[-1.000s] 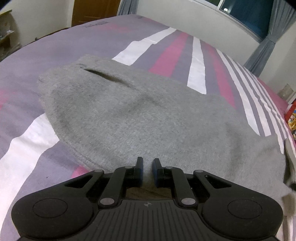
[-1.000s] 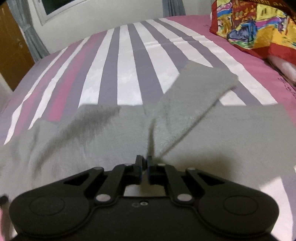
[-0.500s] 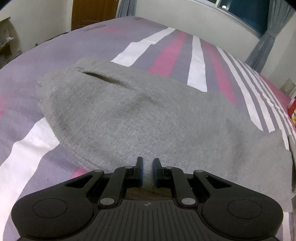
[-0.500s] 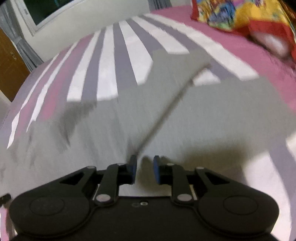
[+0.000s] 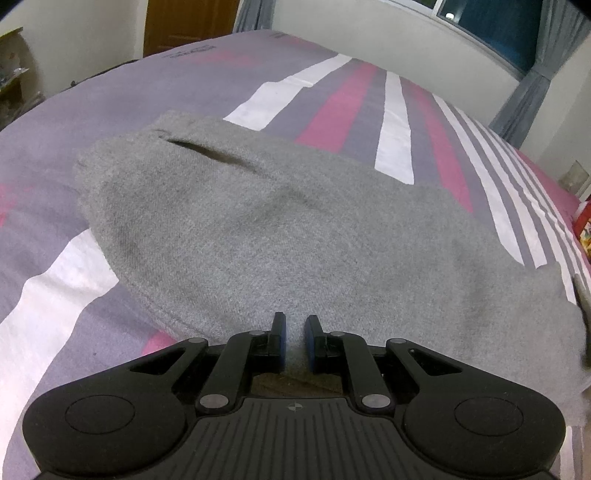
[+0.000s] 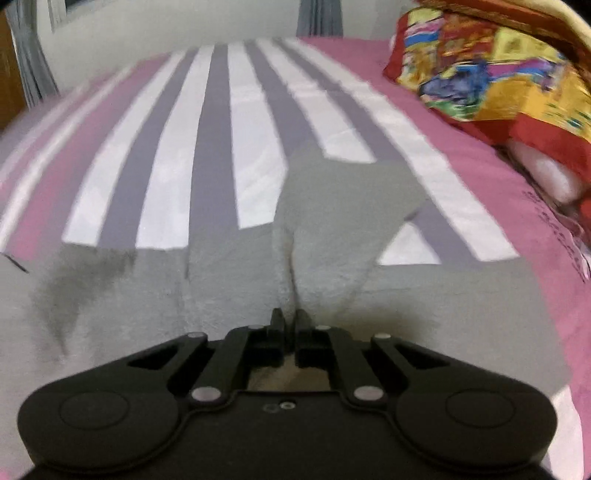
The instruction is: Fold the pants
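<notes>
Grey fleece pants point(image 5: 295, 229) lie flat on the striped bed, waist end with a pocket slit point(image 5: 207, 151) at the far left. My left gripper point(image 5: 294, 325) sits at the near edge of the pants with a small gap between its jaws, and cloth runs into that gap. In the right wrist view the pants point(image 6: 332, 229) spread across the bed with a raised fold running away from my right gripper point(image 6: 290, 318). Its jaws are nearly together and pinch that fold of grey cloth.
The bed cover point(image 5: 332, 107) has purple, pink and white stripes. A colourful red and yellow pillow point(image 6: 498, 74) lies at the far right of the bed. A wooden door point(image 5: 184, 22) and a window with grey curtains point(image 5: 546, 33) stand behind.
My right gripper opened briefly half a second ago and has closed again on the fold of cloth. The left gripper has stayed at the pants' near edge.
</notes>
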The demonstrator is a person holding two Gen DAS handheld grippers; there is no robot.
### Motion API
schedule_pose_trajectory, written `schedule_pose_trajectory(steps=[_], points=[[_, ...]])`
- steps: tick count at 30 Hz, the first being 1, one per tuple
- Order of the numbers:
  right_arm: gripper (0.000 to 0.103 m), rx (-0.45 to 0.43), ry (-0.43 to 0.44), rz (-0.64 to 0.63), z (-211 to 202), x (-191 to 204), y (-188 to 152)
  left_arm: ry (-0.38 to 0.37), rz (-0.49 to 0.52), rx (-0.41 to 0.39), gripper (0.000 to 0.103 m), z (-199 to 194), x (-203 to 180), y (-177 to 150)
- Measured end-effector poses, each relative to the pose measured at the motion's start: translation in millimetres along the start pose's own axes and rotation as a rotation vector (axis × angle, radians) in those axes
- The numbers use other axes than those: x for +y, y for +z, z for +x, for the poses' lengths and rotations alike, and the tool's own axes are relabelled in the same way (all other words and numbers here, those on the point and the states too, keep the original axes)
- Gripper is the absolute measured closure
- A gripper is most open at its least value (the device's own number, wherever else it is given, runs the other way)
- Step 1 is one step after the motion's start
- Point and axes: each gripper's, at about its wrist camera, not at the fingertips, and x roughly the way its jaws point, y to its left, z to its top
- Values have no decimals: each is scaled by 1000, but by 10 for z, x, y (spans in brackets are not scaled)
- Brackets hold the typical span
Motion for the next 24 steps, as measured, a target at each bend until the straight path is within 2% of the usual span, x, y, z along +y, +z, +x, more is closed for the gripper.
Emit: schedule_pose_trajectory(steps=[4, 7, 9, 10, 11, 14, 18, 20, 23, 24], points=[[99, -10, 92, 148, -437, -542, -363, -5, 0, 2, 92, -9, 8, 3], [99, 72, 97, 152, -363, -686, -690, 2, 14, 3, 92, -4, -9, 7], [95, 74, 110, 196, -344, -743, -758, 7, 11, 6, 92, -14, -22, 15], [92, 72, 108, 210, -329, -758, -760, 10, 9, 8, 92, -17, -27, 17], [85, 64, 103, 205, -317, -758, -746, 13, 12, 8, 92, -16, -36, 18], [76, 18, 51, 156, -343, -700, -614, 23, 22, 9, 92, -10, -58, 17], [75, 10, 4, 135, -167, -677, -382, 29, 19, 12, 92, -6, -71, 22], [77, 16, 16, 185, -43, -750, -267, 32, 21, 12, 92, -4, -80, 21], [91, 5, 52, 266, 30, -881, -144, 41, 30, 12, 92, 0, -97, 16], [91, -15, 78, 303, 4, -942, -82, 44, 32, 12, 92, 4, -101, 15]])
